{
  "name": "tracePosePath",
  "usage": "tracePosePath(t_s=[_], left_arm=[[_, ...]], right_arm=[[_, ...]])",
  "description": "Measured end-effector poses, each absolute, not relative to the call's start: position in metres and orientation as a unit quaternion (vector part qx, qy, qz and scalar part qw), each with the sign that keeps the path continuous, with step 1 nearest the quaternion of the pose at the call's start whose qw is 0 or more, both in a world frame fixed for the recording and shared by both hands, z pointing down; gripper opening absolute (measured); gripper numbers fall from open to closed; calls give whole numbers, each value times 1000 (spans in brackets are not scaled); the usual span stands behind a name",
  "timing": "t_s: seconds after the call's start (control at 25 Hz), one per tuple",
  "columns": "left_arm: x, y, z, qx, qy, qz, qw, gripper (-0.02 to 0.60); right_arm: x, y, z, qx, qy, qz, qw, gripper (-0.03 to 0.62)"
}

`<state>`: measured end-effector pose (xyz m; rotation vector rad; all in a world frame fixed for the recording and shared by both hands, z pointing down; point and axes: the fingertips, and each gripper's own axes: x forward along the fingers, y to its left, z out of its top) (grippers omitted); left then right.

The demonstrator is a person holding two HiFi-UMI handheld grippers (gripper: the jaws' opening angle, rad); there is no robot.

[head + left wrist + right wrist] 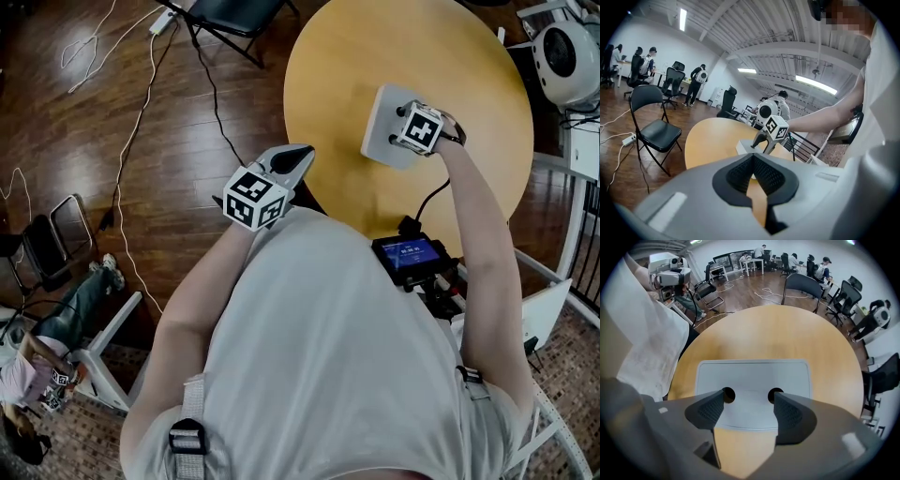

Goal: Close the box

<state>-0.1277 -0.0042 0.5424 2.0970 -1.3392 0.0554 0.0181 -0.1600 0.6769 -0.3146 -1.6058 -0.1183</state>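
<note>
A flat light-grey box lies on the round wooden table, its lid down flat with two round holes near the edge facing me. My right gripper hovers over that edge, jaws open, one fingertip by each hole and nothing between them. In the head view its marker cube covers the right gripper. My left gripper is off the table's near-left rim, close to my body. Its jaws are shut and empty, pointed toward the box and the right gripper.
A black folding chair stands past the table's far side, with cables trailing over the wooden floor. A device with a blue screen hangs at my chest. White chair frames and a railing flank me. People sit at distant desks.
</note>
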Motion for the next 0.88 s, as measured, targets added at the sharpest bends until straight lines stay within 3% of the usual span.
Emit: tracePosePath(t_s=[0.16,0.24,0.36,0.56,0.72,0.88], left_arm=[[-114,-8,539,812,-490,28,316,0],[-104,-11,536,821,-477,33,312,0],[-84,-16,529,842,-446,45,300,0],[-47,-27,522,872,-395,65,283,0],[-14,-40,517,891,-355,83,270,0],[31,-51,509,907,-321,98,255,0]], right_arm=[[20,-160,648,-100,-750,-62,651,300],[25,-160,627,-47,-788,-36,612,199],[36,-144,589,61,-869,47,489,98],[79,-98,546,168,-924,154,308,69],[109,-72,518,246,-934,183,185,2],[145,-54,509,272,-932,199,136,2]])
